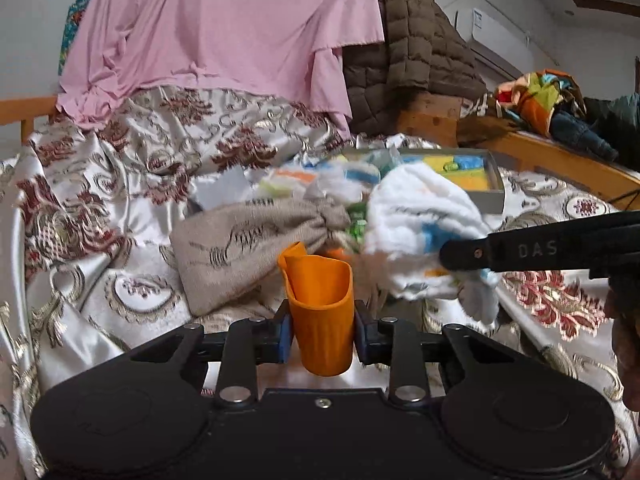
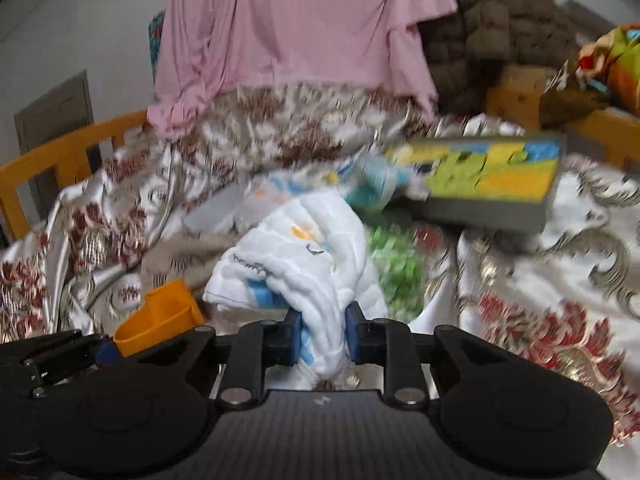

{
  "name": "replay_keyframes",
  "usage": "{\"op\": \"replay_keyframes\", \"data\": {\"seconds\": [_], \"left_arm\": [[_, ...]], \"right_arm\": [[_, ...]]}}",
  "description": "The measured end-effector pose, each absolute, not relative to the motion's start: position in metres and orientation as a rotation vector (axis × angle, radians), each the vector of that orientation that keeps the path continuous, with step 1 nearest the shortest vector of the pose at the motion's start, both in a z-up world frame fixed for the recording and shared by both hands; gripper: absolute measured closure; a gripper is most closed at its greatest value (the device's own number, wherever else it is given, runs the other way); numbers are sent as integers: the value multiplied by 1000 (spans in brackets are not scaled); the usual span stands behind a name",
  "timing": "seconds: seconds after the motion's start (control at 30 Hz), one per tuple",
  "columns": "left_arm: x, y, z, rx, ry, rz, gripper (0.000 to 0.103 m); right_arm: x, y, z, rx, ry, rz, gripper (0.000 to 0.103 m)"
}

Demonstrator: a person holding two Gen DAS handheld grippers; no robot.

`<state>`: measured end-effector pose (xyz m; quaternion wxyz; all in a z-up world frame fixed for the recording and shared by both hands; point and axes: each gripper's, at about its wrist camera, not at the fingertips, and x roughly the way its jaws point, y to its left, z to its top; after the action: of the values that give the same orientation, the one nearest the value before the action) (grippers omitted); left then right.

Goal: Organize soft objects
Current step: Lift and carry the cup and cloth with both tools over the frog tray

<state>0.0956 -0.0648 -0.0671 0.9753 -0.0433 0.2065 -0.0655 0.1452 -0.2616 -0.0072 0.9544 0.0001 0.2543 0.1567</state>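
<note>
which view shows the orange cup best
The left wrist view: the orange cup sits centred and sharp between the left gripper pads, rim and body visible. The right wrist view catches it only at the lower left edge, partly cut off by gripper parts.

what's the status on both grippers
Left gripper shut on orange cup. Right gripper shut on white cloth. Beige towel close beside.

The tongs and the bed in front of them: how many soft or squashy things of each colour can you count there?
Orange: 1, the soft cup squeezed in the left tongs.
White: 1, the printed cloth pinched in the right tongs.
Beige: 1, the drawstring bag on the bedspread.
Total: 3
</note>
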Motion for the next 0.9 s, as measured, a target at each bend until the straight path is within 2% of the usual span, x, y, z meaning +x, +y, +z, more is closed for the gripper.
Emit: {"op": "replay_keyframes", "data": {"seconds": [0.37,0.63,0.9], "left_arm": [[115,-85,-18,-100,316,-149,71],[180,-112,14,-96,272,-167,71],[263,-146,32,-77,262,-227,71]], "right_arm": [[148,-290,29,85,304,230,79],[225,-321,39,114,204,129,79],[288,-358,13,175,196,-1,79]]}}
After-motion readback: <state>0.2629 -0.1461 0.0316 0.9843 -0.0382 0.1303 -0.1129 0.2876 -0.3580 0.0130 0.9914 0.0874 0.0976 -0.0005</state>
